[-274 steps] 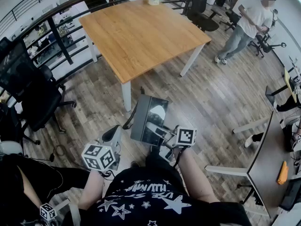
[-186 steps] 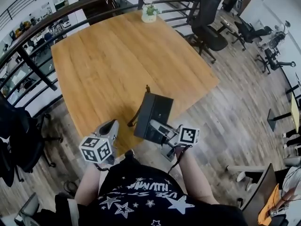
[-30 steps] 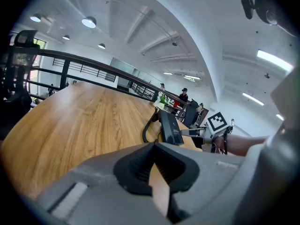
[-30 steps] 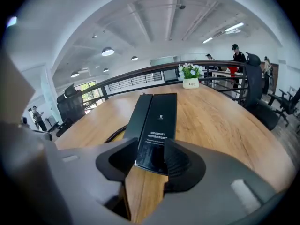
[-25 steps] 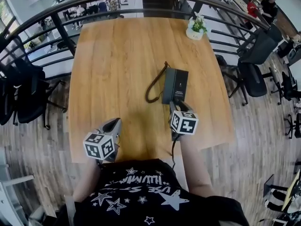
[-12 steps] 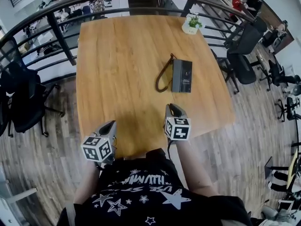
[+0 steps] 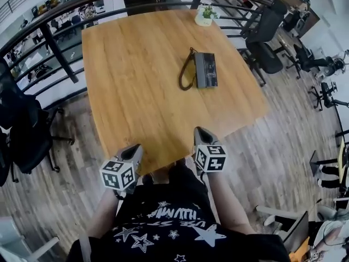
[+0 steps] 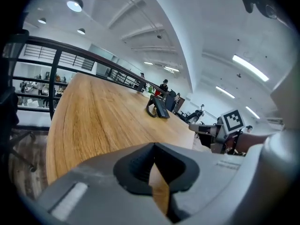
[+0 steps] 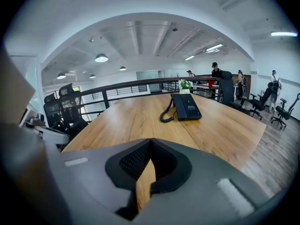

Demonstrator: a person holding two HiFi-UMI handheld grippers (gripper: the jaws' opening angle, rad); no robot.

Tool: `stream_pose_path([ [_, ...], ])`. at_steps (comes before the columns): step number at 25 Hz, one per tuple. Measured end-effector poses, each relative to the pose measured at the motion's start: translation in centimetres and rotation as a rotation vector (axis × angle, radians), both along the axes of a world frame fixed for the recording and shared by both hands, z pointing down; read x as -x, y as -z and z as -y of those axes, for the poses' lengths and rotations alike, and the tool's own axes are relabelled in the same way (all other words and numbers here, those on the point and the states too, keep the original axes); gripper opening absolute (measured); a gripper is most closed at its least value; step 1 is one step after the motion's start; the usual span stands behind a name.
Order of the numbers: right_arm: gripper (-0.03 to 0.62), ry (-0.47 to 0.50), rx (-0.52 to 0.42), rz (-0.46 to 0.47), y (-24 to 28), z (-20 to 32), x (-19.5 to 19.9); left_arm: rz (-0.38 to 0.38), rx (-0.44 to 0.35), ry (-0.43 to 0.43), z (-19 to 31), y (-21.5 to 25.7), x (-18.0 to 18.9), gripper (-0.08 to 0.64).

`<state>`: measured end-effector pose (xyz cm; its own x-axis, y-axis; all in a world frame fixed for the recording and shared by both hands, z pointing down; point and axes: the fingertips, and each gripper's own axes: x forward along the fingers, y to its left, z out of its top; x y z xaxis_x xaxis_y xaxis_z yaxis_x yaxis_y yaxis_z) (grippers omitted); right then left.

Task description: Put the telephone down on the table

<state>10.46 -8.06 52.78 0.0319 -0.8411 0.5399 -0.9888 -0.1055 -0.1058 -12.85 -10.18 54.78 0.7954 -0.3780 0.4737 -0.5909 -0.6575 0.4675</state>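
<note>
Right gripper (image 7: 201,130), jaws just closed on nothing, and left gripper (image 7: 136,148), also closed and empty, hang well apart from the telephone (image 7: 206,70) lying on the bench (image 7: 136,86).

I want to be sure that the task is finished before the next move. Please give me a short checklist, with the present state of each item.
1. Telephone lies flat on the table, away from every edge: ok.
2. Coiled cord lies on the tabletop beside the telephone, not hanging over an edge: ok.
3. Right gripper is empty; its jaws have just closed with nothing between them: ok.
4. Left gripper is shut and empty: ok.
5. Both grippers are apart from the telephone, near the table's near edge: ok.
6. Handset is properly seated on its base: cannot tell.
</note>
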Motion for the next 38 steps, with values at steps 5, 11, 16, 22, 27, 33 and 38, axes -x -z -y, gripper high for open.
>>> stream_pose_path([
  [5,-0.002,0.000,-0.038,-0.005,0.0,-2.3,1.1,0.008,0.011,-0.036,-1.6,-1.1,0.8,0.002],
  [11,-0.002,0.078,-0.066,0.077,-2.8,-4.1,4.6,0.019,0.015,-0.104,-3.4,-3.9,-0.3,0.002],
  [16,-0.002,0.050,-0.047,0.098,-2.6,-7.9,4.5,0.018,0.008,-0.173,-5.2,-2.8,-2.8,0.002],
  [22,-0.002,-0.014,-0.060,0.174,-1.4,-14.3,4.4,-0.011,0.001,-0.230,-10.2,-0.7,-4.3,0.002],
  [27,-0.002,-0.002,-0.056,0.171,-0.9,-17.8,5.7,0.014,-0.009,-0.218,-13.5,-0.4,-2.4,0.002],
  [33,-0.002,0.007,-0.054,0.189,-0.7,-20.4,7.0,0.013,-0.024,-0.196,-16.7,0.5,-0.7,0.002],
  [38,-0.002,0.029,-0.069,0.193,-0.2,-22.1,8.1,0.015,-0.035,-0.182,-19.2,0.9,0.5,0.002],
])
